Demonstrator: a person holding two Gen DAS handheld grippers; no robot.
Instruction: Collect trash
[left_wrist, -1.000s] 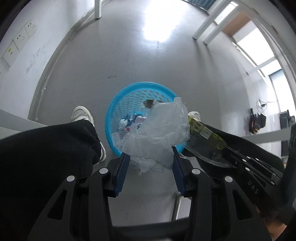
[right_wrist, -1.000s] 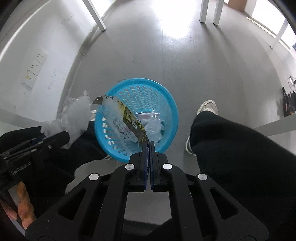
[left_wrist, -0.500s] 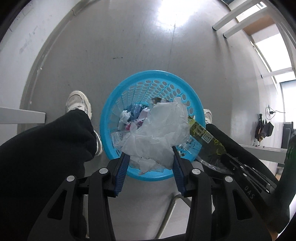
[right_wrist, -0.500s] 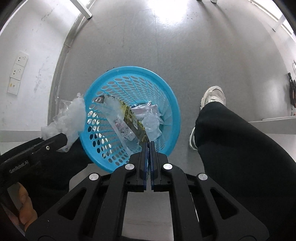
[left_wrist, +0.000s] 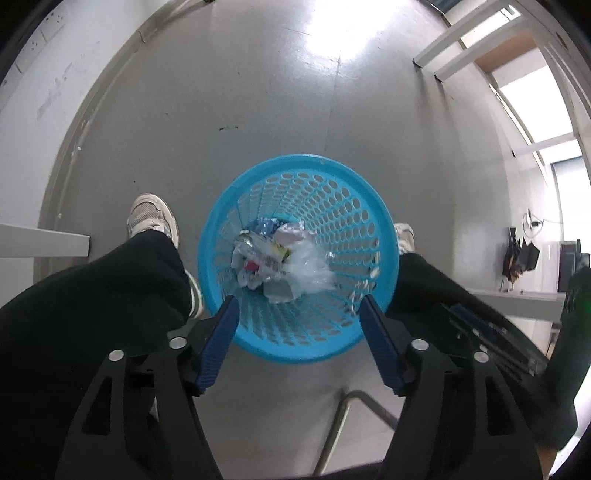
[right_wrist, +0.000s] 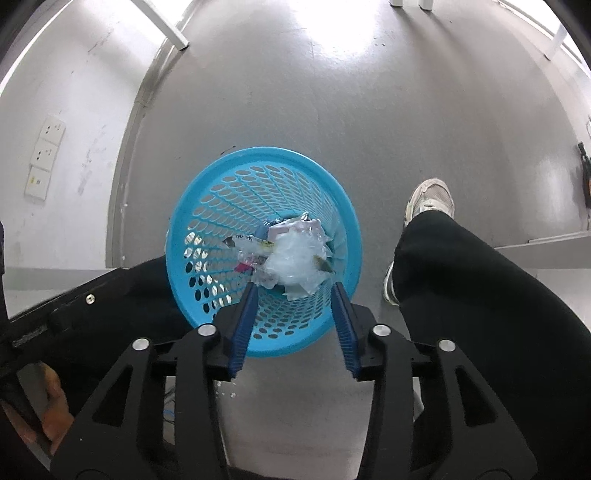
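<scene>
Trash (left_wrist: 280, 258) fills blue basket (left_wrist: 369, 221) on grey floor (left_wrist: 258, 92); both tongs opening, empty.

Basket (left_wrist: 373, 236): bright blue plastic, walls patterned with rows of oval holes; trash (left_wrist: 280, 262) inside: clear and white plastic, scraps of pink, yellow and blue print; gripper fingers (left_wrist: 218, 343): dark blue ribbed pads on black frames with silver screws; floor (left_wrist: 258, 92): plain grey with a white glare patch; trousers (right_wrist: 480, 295): black; shoes (right_wrist: 430, 199): off-white; wall sockets (right_wrist: 44, 155): white.
</scene>
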